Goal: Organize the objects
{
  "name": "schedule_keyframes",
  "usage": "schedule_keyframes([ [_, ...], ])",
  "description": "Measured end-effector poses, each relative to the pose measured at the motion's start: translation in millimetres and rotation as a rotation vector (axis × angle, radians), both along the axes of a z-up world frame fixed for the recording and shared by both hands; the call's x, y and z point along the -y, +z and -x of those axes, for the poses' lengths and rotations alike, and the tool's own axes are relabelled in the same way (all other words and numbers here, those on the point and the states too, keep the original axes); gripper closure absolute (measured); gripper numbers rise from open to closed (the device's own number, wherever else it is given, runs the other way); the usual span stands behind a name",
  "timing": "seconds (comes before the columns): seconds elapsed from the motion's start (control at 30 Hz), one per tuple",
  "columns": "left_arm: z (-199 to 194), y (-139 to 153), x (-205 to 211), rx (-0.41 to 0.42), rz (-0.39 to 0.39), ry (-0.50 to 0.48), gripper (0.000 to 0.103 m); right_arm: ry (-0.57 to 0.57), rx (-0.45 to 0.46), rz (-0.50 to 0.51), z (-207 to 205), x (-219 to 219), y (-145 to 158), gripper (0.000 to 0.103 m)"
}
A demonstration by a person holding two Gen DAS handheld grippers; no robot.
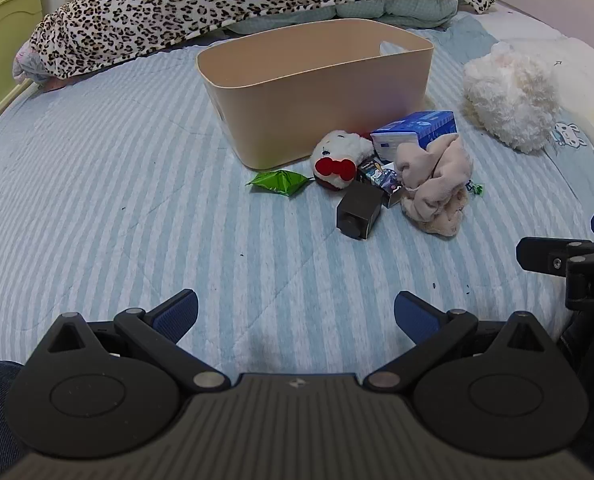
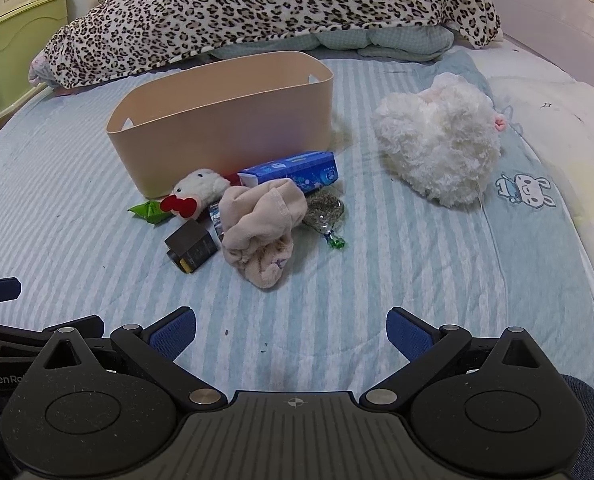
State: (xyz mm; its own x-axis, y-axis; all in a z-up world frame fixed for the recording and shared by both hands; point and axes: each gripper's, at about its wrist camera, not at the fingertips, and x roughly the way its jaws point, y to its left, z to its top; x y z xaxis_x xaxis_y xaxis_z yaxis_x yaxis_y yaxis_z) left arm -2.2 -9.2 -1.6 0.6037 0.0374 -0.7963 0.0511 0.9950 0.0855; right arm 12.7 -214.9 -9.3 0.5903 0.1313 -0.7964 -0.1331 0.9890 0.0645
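Note:
A beige plastic bin (image 1: 317, 92) (image 2: 225, 120) stands on the striped bed. In front of it lies a small pile: a white plush with a red bow (image 1: 339, 158) (image 2: 197, 196), a green packet (image 1: 279, 182) (image 2: 149, 211), a dark box (image 1: 357, 212) (image 2: 193, 250), a blue carton (image 1: 421, 128) (image 2: 297, 170), a crumpled beige cloth (image 1: 437, 180) (image 2: 261, 220) and a clear bag of dark bits (image 2: 324, 210). My left gripper (image 1: 295, 314) is open and empty, well short of the pile. My right gripper (image 2: 291, 330) is open and empty too.
A fluffy white plush (image 1: 509, 96) (image 2: 441, 148) lies to the right of the bin. A leopard-print blanket (image 1: 237, 4) (image 2: 277, 8) is heaped at the back. A green cabinet (image 1: 1, 40) stands at far left. The right gripper's body shows at the left view's right edge (image 1: 569, 264).

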Motion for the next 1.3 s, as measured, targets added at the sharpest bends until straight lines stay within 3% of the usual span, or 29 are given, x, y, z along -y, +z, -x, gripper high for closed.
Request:
schedule_keyframes([
  [1.3, -15, -5, 0, -0.011, 0.0, -0.02, 0.0, -0.01, 0.01, 0.024, -11, 4, 1, 0.0],
])
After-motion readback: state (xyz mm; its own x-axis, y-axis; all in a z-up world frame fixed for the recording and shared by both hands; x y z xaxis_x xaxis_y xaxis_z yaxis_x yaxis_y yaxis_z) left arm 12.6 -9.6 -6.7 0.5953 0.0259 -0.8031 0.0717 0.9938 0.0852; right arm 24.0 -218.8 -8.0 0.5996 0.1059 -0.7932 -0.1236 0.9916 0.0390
